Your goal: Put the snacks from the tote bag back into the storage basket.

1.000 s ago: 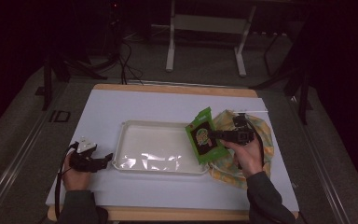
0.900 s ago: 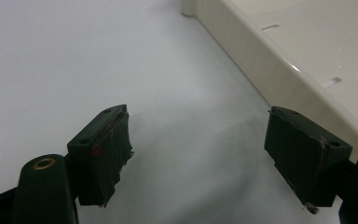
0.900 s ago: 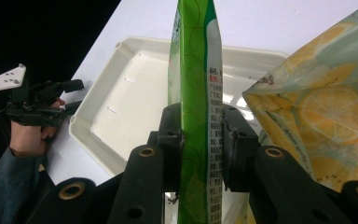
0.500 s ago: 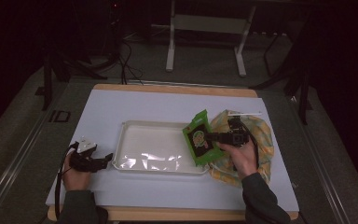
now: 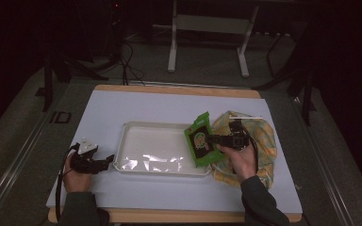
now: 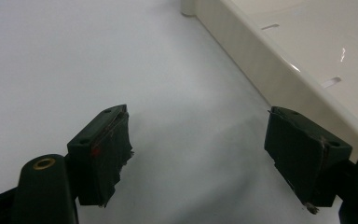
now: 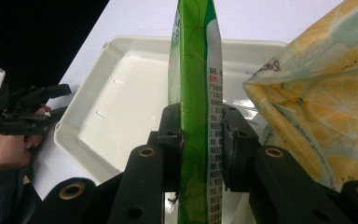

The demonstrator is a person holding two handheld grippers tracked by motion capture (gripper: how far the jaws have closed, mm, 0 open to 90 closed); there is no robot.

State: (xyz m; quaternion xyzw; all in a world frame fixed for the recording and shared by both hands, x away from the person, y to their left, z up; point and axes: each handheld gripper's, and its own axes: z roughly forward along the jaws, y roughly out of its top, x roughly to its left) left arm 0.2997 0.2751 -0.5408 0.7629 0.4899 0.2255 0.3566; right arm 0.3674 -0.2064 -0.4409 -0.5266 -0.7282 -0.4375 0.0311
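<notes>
Carrying green pouch [image 5: 201, 140], clamped edge-on in right hand-held gripper [image 5: 215, 140], over tray [image 5: 136, 129] rim at 3 o'clock, beside lemon-print bag [image 5: 263, 141]. Advisable: lowering flat into tray centre before releasing, avoiding snagging rim. Pouch glossy, thin, flexible film; tray rigid cream plastic, slotted floor. Left hand-held gripper [image 5: 104, 162] resting at 9 o'clock of tray, jaws apart, empty.

Glossy plastic tray [image 5: 160, 153]; shiny foil pouch [image 5: 201, 141].
</notes>
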